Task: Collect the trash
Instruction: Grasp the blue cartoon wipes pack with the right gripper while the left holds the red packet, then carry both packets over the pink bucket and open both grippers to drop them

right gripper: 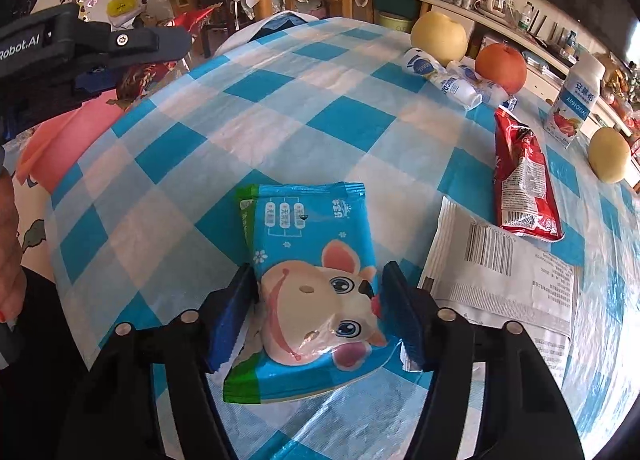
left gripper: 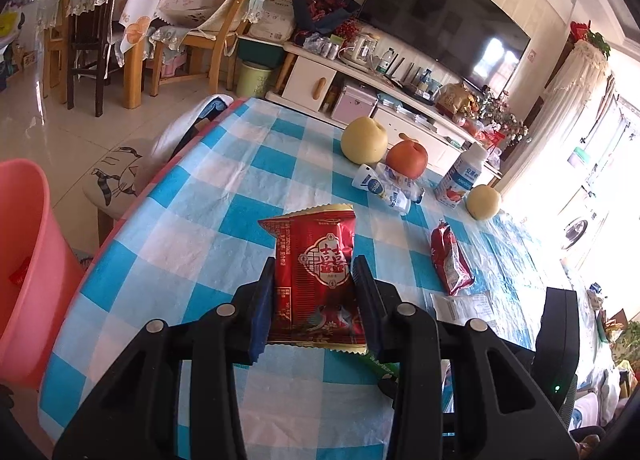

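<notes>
The left claw is pinching a red foil snack wrapper with gold edging and holding it clear above the counter with its blue-and-white checked plastic cloth; the wrapper's long axis is running straight out along the fingers. The pink plastic bin is sitting off the counter's edge to that claw's left — the left hand is the nearer one to it, so I judge the drop to be its next move.

The right claw is spread around a blue plastic packet printed with a cartoon cow, which is lying flat on the counter with its long axis pointing away between the fingers; whether the pads are pressing it yet, I cannot tell. Beyond it, to the right, a white paper wrapper with a barcode and a second red snack packet are waiting.
</notes>
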Demonstrator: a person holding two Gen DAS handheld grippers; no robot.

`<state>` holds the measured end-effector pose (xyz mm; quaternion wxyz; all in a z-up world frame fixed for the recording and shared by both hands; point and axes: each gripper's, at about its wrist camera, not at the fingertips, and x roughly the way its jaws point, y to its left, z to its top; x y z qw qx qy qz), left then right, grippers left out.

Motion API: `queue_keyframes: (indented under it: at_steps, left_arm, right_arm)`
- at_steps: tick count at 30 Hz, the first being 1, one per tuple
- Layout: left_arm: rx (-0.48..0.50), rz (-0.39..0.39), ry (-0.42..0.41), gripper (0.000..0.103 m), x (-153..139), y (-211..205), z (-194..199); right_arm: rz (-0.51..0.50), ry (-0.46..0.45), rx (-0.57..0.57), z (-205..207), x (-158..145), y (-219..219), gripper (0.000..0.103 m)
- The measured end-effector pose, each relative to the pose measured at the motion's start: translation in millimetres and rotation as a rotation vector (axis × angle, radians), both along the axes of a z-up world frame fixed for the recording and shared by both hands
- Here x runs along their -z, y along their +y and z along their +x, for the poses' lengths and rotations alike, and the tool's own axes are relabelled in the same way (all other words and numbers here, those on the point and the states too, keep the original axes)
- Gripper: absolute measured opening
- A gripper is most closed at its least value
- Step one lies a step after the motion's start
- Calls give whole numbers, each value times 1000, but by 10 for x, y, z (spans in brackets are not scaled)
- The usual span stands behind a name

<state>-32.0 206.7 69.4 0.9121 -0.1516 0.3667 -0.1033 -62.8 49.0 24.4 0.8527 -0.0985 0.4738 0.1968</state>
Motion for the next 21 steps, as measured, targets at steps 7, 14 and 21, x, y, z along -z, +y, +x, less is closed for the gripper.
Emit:
queue_keyframes:
  at_steps: [7, 14, 21]
  left_arm:
    - [-55, 0, -11, 40, -37, 118, -6]
    - [-129, 10, -43, 40, -121, 267, -59]
    - [-236, -6, -78, 40, -215, 516, -129]
  right_arm:
    - [18, -20, 63, -20, -33, 5, 48]
    - [16, -37, 110, -21, -122, 37, 40]
    - [95, -63, 124, 12, -398, 148, 40]
